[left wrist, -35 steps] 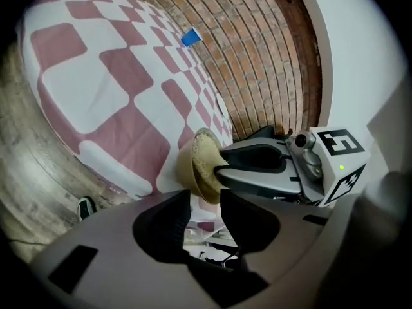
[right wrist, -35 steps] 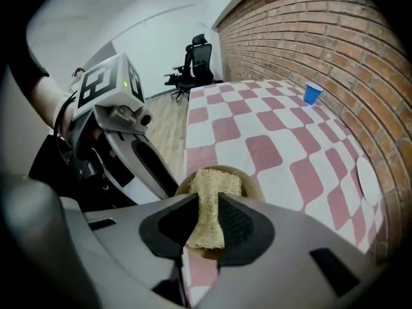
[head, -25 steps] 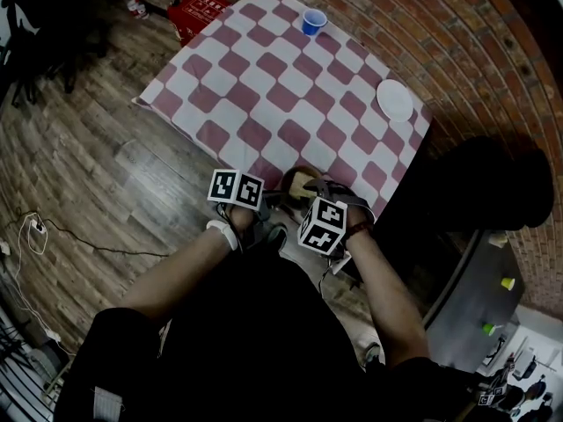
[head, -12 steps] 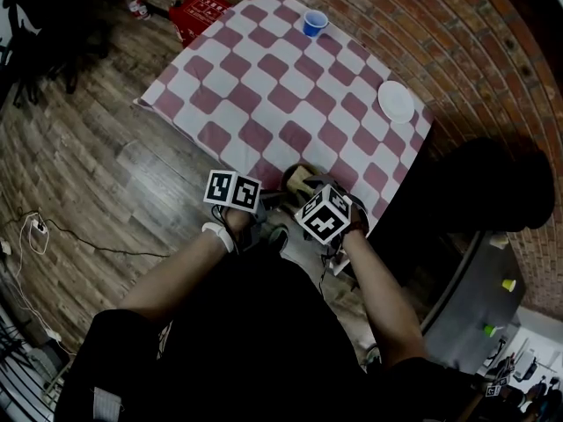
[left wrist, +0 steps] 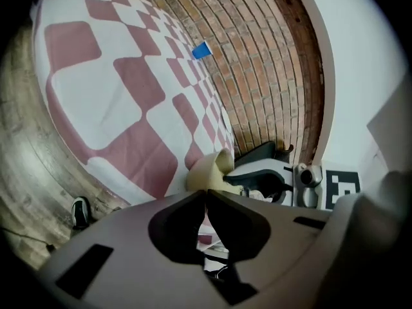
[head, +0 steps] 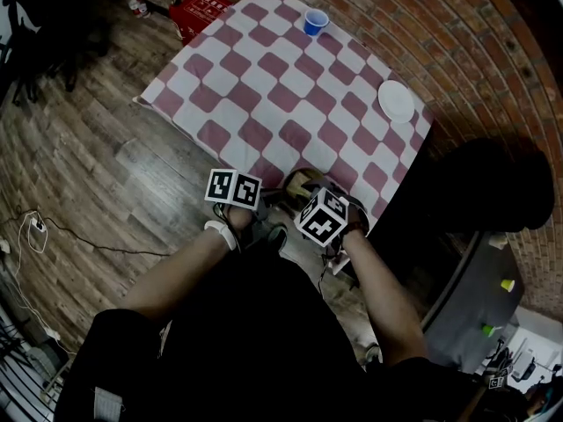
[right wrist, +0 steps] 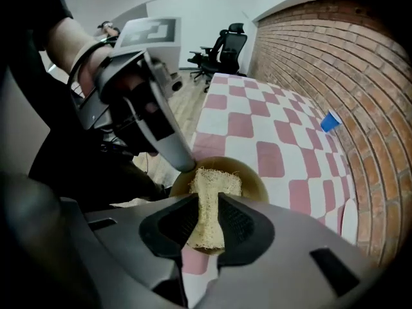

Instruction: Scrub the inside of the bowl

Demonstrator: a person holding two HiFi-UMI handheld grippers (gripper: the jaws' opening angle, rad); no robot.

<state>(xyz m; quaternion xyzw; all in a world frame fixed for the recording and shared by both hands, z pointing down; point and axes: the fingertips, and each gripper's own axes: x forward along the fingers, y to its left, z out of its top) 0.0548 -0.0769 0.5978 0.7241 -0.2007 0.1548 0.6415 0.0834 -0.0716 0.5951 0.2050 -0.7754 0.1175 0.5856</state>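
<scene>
At the near edge of the table [head: 264, 95], our right tool [right wrist: 207, 201] pinches a sponge [right wrist: 215, 180] whose far end sits inside the bowl [right wrist: 254, 176]. Our left tool [left wrist: 206, 193] has its jaws pressed together, tips right at the bowl's rim.

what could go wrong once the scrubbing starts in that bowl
The bowl sits right at the near edge of the table; a hard push from the scrub pad could slide it off.
The left gripper looks shut on only the thin rim, so that hold may slip.
The right gripper pinches the scrub pad by a narrow middle strip; it may twist or pull out.
</scene>
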